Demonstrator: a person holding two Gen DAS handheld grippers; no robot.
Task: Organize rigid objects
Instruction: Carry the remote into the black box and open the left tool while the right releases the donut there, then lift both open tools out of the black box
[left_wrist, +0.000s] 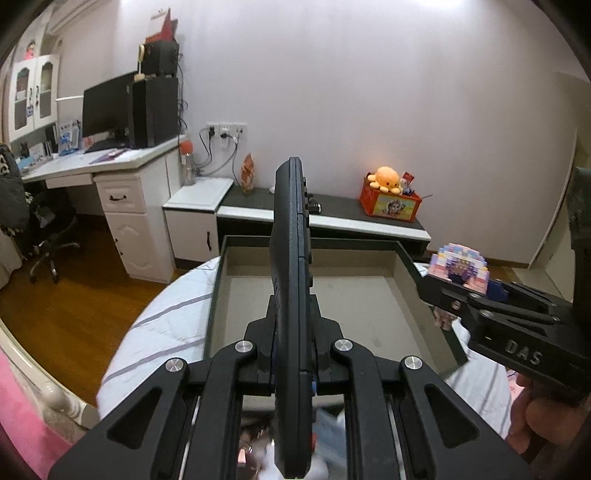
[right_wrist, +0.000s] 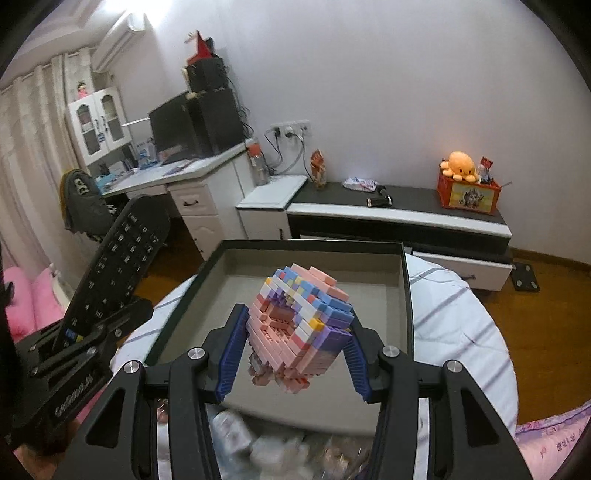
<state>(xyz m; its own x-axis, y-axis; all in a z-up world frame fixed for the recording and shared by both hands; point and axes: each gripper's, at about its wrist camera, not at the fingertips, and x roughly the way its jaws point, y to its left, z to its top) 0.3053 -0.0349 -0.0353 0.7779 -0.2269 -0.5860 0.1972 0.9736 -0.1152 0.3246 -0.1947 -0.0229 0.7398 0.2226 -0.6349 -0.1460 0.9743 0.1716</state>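
A black remote control (left_wrist: 291, 258) stands edge-on between the fingers of my left gripper (left_wrist: 293, 310), which is shut on its lower end. Its button face (right_wrist: 118, 266) shows in the right wrist view. My right gripper (right_wrist: 297, 321) is shut on a pastel pink, purple and blue brick-built figure (right_wrist: 306, 295), blue pads pressing both its sides. The same figure (left_wrist: 460, 269) shows at the right of the left wrist view. Both are held in the air just before a dark-rimmed tray (right_wrist: 303, 244) with a bare beige floor (left_wrist: 369, 306).
The tray lies on a round table with a striped white cloth (right_wrist: 454, 332). Behind it a low cabinet (right_wrist: 406, 218) carries an orange plush octopus (right_wrist: 460, 166) in a red box. A desk with a monitor (left_wrist: 107, 107) and a chair (left_wrist: 48, 236) stand left. Blurred clutter lies under the grippers.
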